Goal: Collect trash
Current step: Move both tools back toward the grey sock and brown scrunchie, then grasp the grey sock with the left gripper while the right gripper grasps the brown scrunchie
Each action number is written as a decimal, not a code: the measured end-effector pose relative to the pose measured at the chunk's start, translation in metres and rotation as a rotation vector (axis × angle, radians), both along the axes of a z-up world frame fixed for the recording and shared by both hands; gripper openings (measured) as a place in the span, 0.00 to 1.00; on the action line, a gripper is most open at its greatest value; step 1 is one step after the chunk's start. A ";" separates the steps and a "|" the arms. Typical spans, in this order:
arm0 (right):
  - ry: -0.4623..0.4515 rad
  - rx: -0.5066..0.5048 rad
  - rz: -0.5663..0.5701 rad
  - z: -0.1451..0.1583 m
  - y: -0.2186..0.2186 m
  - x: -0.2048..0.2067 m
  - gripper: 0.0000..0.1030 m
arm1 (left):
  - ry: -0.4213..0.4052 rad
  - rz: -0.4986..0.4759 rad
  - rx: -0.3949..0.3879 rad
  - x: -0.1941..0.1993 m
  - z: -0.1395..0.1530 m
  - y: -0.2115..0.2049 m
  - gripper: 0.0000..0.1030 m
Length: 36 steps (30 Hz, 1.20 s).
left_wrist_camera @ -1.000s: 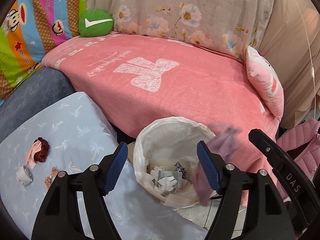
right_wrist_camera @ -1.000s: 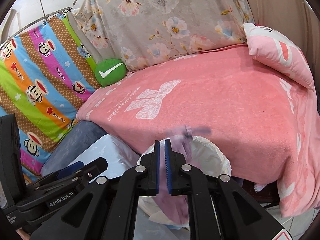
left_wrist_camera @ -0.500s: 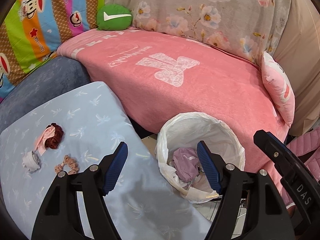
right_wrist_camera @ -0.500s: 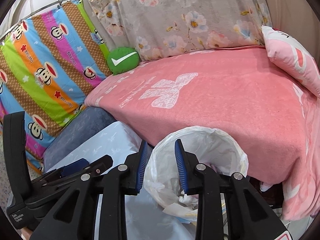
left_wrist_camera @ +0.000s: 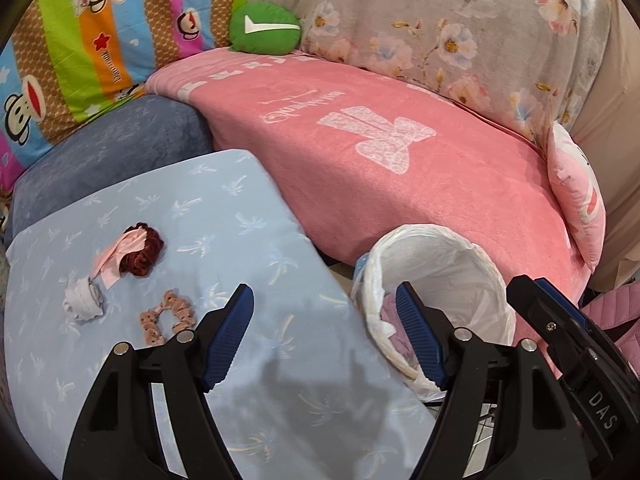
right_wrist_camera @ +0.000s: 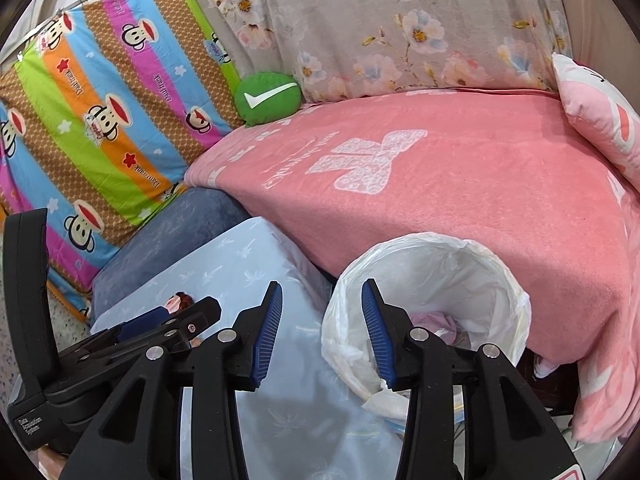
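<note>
A round bin with a white liner (left_wrist_camera: 440,258) (right_wrist_camera: 440,252) stands on the floor against the pink sofa. A purple cloth (left_wrist_camera: 390,320) (right_wrist_camera: 434,322) lies inside it. On the light blue cushion (left_wrist_camera: 208,216) lie a dark red scrunchie with a pink ribbon (left_wrist_camera: 138,254), a white crumpled scrap (left_wrist_camera: 82,306) and a tan dotted scrunchie (left_wrist_camera: 166,318). My left gripper (left_wrist_camera: 323,300) hangs over the cushion's right edge, its jaws opening with nothing between them. My right gripper (right_wrist_camera: 322,292) is at the bin's left rim, its jaws opening and empty.
Behind the bin, a pink blanket (left_wrist_camera: 400,168) covers the sofa seat. On it sit a green cushion (left_wrist_camera: 266,28) and a pink pillow (left_wrist_camera: 576,200). A blue-grey cushion (left_wrist_camera: 112,152) lies beyond the light blue one. A pink quilted garment (left_wrist_camera: 616,304) is at the right.
The right gripper went from shut on the purple cloth to open, and the cloth dropped into the bin. Both grippers shifted left, from above the bin toward the light blue cushion.
</note>
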State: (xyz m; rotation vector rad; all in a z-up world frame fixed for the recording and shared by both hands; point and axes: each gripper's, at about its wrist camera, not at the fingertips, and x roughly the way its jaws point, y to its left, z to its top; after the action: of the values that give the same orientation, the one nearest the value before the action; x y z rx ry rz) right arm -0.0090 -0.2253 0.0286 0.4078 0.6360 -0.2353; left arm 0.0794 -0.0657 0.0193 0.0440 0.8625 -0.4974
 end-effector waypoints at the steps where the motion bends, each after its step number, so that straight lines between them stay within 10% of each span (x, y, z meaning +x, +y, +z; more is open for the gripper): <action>1: 0.005 -0.001 0.008 -0.001 0.004 0.003 0.41 | 0.002 0.009 -0.001 0.001 -0.001 0.004 0.70; 36: 0.205 -0.034 0.291 -0.078 0.167 0.112 0.50 | 0.147 0.452 0.026 0.077 -0.070 0.207 0.81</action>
State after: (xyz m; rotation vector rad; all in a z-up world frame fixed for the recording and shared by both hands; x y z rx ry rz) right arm 0.1031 -0.0579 -0.0491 0.2561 0.8823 -0.0100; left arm 0.1566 0.1416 -0.0503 -0.1633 0.9888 -0.0654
